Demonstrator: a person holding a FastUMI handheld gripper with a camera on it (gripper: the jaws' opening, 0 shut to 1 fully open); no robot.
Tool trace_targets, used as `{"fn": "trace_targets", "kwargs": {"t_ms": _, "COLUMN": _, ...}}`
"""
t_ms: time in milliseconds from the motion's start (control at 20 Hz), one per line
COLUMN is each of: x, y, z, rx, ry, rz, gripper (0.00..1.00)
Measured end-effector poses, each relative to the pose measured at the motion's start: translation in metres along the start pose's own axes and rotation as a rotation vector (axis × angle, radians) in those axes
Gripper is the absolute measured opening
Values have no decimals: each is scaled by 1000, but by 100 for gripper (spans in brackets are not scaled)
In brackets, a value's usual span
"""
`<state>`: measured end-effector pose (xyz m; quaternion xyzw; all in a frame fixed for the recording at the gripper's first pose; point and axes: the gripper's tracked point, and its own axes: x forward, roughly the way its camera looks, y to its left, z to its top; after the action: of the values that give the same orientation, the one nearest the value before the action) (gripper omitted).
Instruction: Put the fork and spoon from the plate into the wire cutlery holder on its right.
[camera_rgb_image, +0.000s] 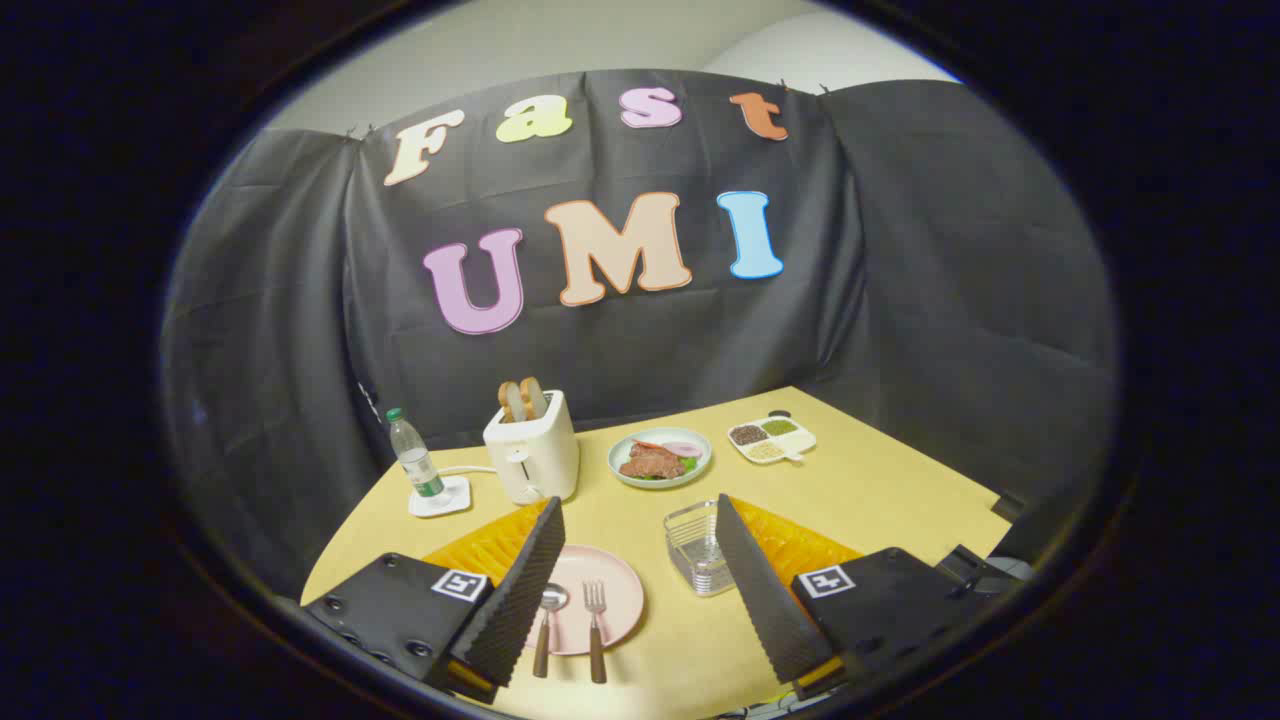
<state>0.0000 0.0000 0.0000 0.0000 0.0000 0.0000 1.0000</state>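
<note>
The fork (596, 628) and spoon (547, 626) lie side by side on the pink plate (622, 590), handles pointing back toward the gripper (640, 590), between its wide-open, empty fingers and nearer the left one. The wire holder (693, 548) stands just right of the plate, touching nothing.

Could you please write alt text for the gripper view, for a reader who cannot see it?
The gripper hangs open over a yellow table, its fingers flanking a pink plate holding a spoon and fork; a wire cutlery holder stands to the plate's right. Beyond sit a toaster, a bottle and food dishes.
</note>
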Motion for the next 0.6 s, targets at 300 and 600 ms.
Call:
{"fn": "trace_targets", "kwargs": {"t_ms": 300, "x": -6, "y": 13, "z": -5, "rx": -45, "ry": 3, "rz": -8, "gripper": 96}}
{"fn": "trace_targets", "kwargs": {"t_ms": 600, "x": -10, "y": 8, "z": -7, "rx": -37, "ry": 6, "rz": -37, "gripper": 96}}
